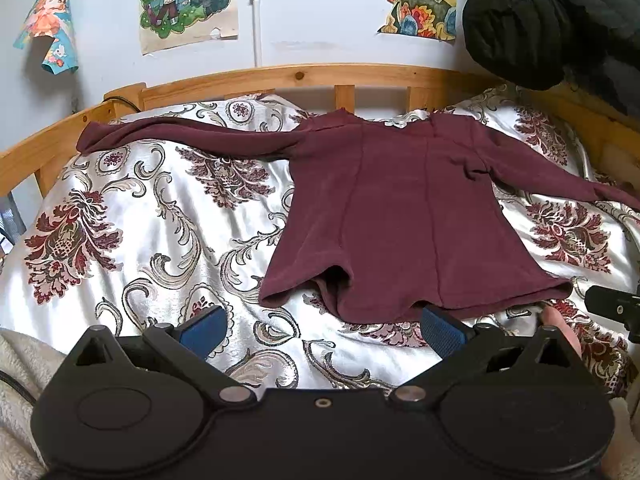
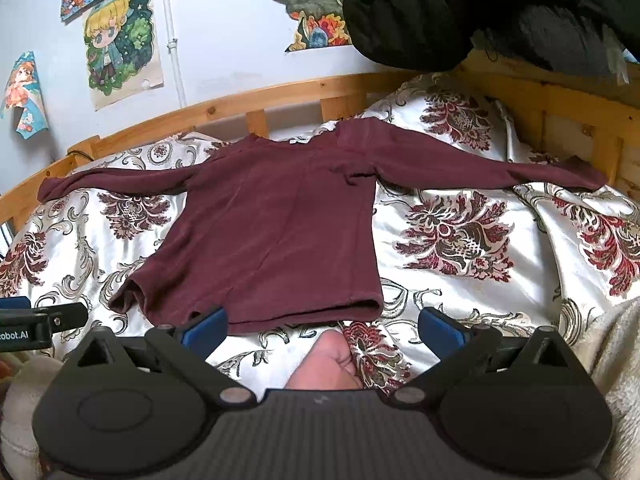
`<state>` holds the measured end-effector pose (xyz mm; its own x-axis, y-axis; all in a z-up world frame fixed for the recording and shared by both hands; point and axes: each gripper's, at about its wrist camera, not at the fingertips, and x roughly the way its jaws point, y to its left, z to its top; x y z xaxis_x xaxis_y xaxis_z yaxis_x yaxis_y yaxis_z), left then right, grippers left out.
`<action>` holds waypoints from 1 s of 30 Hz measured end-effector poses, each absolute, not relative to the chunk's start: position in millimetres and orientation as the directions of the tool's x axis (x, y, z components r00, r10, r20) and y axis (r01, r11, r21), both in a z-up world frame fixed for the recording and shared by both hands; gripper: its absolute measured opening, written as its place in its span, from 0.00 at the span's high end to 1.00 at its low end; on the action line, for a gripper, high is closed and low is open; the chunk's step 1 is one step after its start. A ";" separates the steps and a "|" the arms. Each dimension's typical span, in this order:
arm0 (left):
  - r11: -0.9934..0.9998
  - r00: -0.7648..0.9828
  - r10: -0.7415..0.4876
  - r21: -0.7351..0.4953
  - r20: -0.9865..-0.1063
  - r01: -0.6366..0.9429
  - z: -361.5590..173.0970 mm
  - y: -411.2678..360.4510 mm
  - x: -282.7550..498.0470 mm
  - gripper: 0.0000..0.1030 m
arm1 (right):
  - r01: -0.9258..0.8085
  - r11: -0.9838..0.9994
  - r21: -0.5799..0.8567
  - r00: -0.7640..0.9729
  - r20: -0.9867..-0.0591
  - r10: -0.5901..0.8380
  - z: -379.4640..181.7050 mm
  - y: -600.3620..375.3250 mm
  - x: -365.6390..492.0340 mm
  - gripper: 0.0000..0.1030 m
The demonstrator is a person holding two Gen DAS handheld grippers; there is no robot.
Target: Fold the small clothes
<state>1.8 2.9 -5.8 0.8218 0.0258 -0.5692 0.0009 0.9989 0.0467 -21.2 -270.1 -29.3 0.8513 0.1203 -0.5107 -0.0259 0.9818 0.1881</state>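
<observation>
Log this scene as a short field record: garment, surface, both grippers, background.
garment: maroon long-sleeved knit top, laid flat, both sleeves spread out, unfolded
surface: white satin bedspread with red floral pattern
left gripper: open, empty, near the hem
right gripper: open, empty, near the hem
background: wooden bed rail, cartoon posters, black padded jacket

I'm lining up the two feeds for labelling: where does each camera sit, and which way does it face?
Left wrist: sits on the left claw, low at the bed's near edge, facing the wall over the maroon top; its open blue pads and the right claw's tip show.
Right wrist: sits on the right claw, further right, same heading; its open pads, a bare foot and the left claw show.
Shared: the top, floral bedspread, wooden bed rail, posters.
</observation>
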 end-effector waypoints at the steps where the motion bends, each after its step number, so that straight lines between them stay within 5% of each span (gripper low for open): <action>1: 0.999 0.820 0.026 0.047 -0.572 0.001 -5.7 2.6 2.4 0.01 | -0.027 0.981 0.191 0.850 -0.512 0.123 -29.3 -269.3 -21.7 0.00; 24: 0.994 0.786 -0.003 0.086 -0.618 0.072 15.3 -15.7 69.4 0.01 | 0.106 0.977 0.186 0.727 -0.684 0.052 -40.5 -281.6 24.6 0.00; 30: 0.986 0.760 -0.114 0.020 -0.640 0.165 18.7 -27.0 119.3 0.01 | 0.121 0.970 0.211 0.777 -0.628 0.040 -29.5 -302.8 40.9 0.00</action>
<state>119.3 -27.0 18.7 0.7595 -0.1137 -0.6404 0.1648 0.9861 0.0203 40.9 -302.8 -29.5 0.7774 0.0397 -0.6277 0.1205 0.9701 0.2106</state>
